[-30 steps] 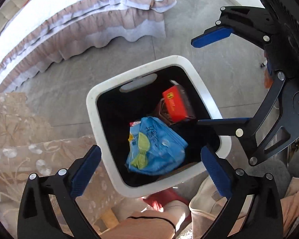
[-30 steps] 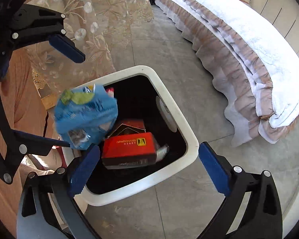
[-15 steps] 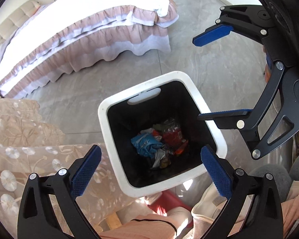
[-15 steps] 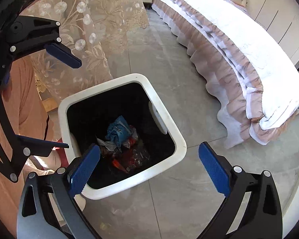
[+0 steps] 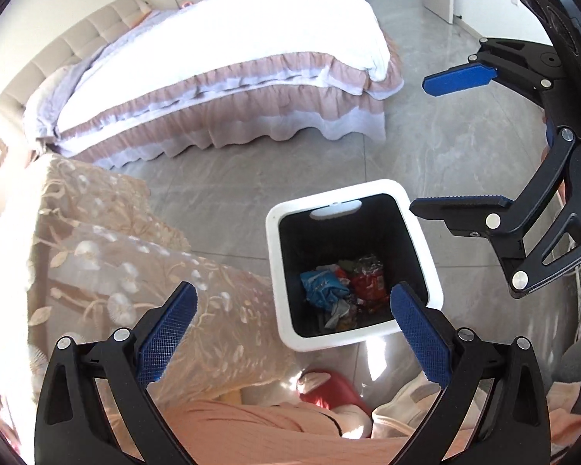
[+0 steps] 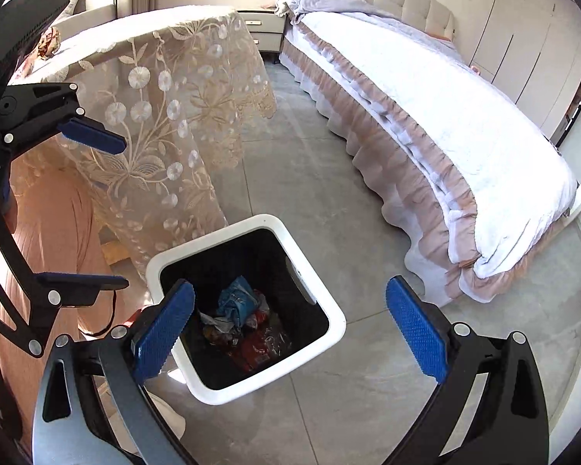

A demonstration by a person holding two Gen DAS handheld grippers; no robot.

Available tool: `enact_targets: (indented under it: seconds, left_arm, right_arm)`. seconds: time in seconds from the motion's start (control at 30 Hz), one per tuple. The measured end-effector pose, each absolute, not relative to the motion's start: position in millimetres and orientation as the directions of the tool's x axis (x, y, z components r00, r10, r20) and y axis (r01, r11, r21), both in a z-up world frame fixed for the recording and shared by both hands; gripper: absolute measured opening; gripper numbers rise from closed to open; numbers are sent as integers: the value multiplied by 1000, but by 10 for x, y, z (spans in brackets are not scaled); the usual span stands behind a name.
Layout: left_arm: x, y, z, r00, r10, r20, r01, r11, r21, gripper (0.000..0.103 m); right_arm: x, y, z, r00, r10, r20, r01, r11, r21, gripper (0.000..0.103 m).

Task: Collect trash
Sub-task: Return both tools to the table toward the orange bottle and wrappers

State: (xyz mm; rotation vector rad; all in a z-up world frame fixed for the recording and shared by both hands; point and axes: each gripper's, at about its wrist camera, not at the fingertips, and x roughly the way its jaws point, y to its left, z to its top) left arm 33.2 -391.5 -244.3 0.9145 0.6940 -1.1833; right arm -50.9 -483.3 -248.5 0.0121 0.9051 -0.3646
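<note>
A white trash bin [image 5: 279, 267] with a black liner stands on the grey floor. It also shows in the right wrist view [image 6: 329, 343]. At its bottom lie a blue wrapper [image 5: 321, 286], a red packet [image 5: 368, 283] and other crumpled trash. The blue wrapper [image 6: 238, 300] and the red packet [image 6: 255, 348] show in the right wrist view too. My left gripper [image 5: 290, 333] is open and empty, well above the bin. My right gripper [image 6: 286, 333] is open and empty, also high over it. Each gripper appears in the other's view: the right one [image 5: 459, 139], the left one [image 6: 87, 209].
A table with a beige lace cloth [image 6: 166, 116] stands right beside the bin. A bed with a white cover and pink frills [image 6: 426, 108] lies across the floor. The person's peach clothing [image 5: 275, 434] and a red slipper [image 5: 329, 387] are below the left gripper.
The blue wrapper and red box have dropped to the bottom of the bin. Both grippers have risen and pulled back, so the bin looks smaller.
</note>
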Motion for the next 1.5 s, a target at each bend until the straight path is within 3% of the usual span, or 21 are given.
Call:
enact_targets:
  seconds: [0.27,0.47,0.73,1.03,1.4,1.5]
  left_arm:
    - [502,-3359,-1766,351,-551,-757,922,346,175,98]
    - [660,-2890,-1445,490,-541,-684,836,514,193,98]
    - [1038,-2257,-1221,642,-433,-633,685,695,219,98]
    - [1544,-1462,-1148,719,-324,-614,537,821,195,98]
    - [2192,-638,-1088,726,-233,-647,353,934,59,98]
    - [2288,-569,-1111,744,-203,-637,319,945,73,98]
  right_arm:
    - [-409,-4492,-1899,683,-322,-655,300,942,-150,99]
    - [-149,-4216,-1540,760,-259,-596,233,965,-122,99]
    - [439,-3598,-1292,830,-177,-529,121,983,-140,99]
    - [1087,-2973,-1116,854,-86,-513,19,991,-135,99]
    - [1761,-2380,-1124,837,-19,-547,-72,987,-144,99]
    - [1935,-2275,-1150,828,-2,-561,-86,988,-131,99]
